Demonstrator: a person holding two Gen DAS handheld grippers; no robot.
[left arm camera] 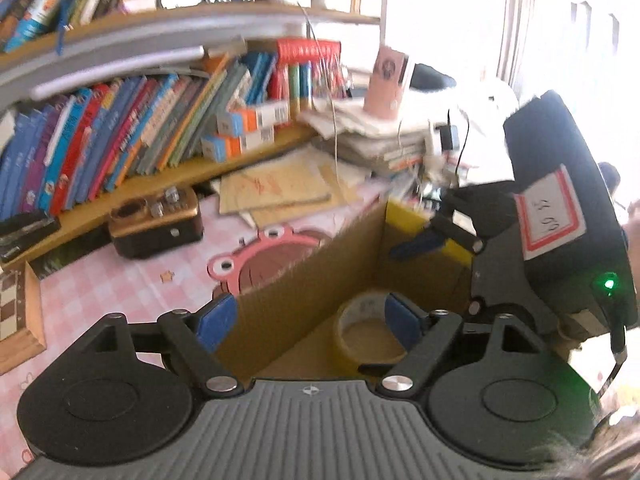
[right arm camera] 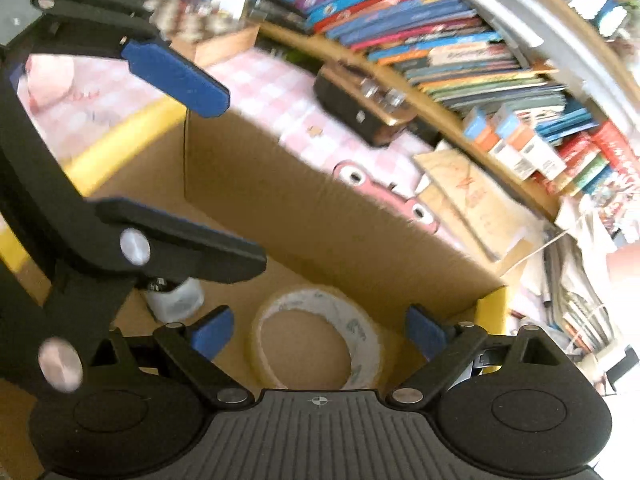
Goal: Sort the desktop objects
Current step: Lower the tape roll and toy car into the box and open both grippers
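Note:
An open cardboard box (left arm camera: 280, 304) with yellow edges stands on the pink checked desk. A roll of clear tape (left arm camera: 368, 336) lies flat on its floor. My left gripper (left arm camera: 310, 320) hangs open over the box's near wall, its right pad just beside the roll, gripping nothing. From the right wrist view the tape roll (right arm camera: 320, 344) lies below and between the pads of my right gripper (right arm camera: 320, 332), which is open and not touching it. A small white container (right arm camera: 172, 300) sits in the box corner. The left gripper (right arm camera: 244, 180) reaches in from the left, the right gripper (left arm camera: 420, 226) from the right.
A bookshelf (left arm camera: 120, 140) full of books runs behind the desk. A brown-and-black case (left arm camera: 156, 220) with small bottles, a pink frog-shaped item (left arm camera: 260, 264), brown envelopes (left arm camera: 276, 192) and a paper pile (left arm camera: 380, 136) lie beyond the box. A chessboard (left arm camera: 16, 308) sits left.

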